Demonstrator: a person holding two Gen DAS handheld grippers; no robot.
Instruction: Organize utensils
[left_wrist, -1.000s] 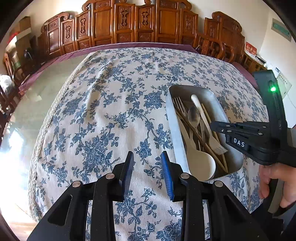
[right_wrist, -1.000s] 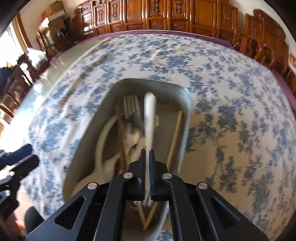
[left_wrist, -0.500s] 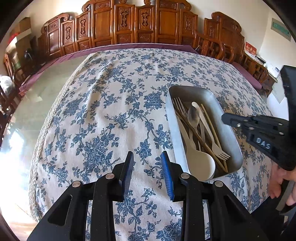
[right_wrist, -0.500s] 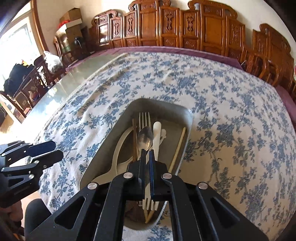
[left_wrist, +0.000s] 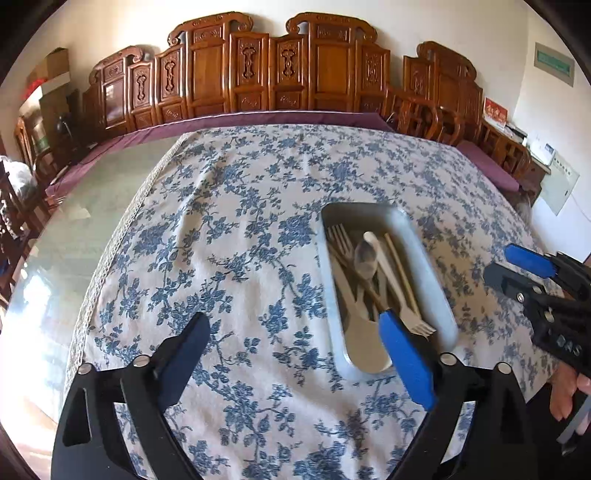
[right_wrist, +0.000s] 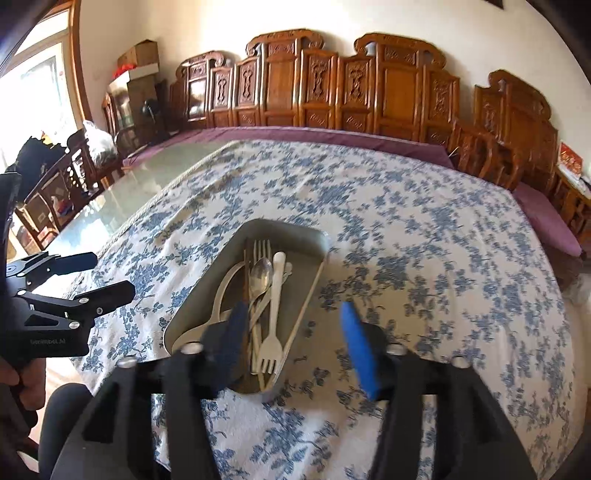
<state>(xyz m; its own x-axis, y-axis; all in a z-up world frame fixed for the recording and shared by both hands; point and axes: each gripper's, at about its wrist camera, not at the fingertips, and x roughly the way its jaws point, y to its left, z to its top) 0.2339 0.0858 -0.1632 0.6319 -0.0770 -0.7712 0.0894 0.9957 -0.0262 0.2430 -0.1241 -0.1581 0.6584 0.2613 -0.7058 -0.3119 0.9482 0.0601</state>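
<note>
A grey metal tray (left_wrist: 428, 258) (right_wrist: 192, 306) lies on the blue-flowered tablecloth. In it lie a beige fork (right_wrist: 271, 332), a metal spoon (left_wrist: 365, 258) (right_wrist: 260, 275), a metal fork (right_wrist: 261, 247), a beige ladle (left_wrist: 364, 343), chopsticks (left_wrist: 400, 267) and other utensils. My left gripper (left_wrist: 295, 328) is open and empty, raised over the cloth left of the tray. My right gripper (right_wrist: 291, 328) is open and empty, raised above the tray's near end. Each gripper shows in the other's view: the right (left_wrist: 517, 269), the left (right_wrist: 99, 273).
The tablecloth (left_wrist: 240, 229) covers a glass-topped table; bare glass (left_wrist: 74, 229) lies to the left. Carved wooden chairs (left_wrist: 280, 74) line the far side. The person's hand (left_wrist: 569, 395) holds the right gripper's handle.
Both grippers have opened wide. The right one let go of the beige fork, which now lies in the tray, and pulled back and up from the tray.
</note>
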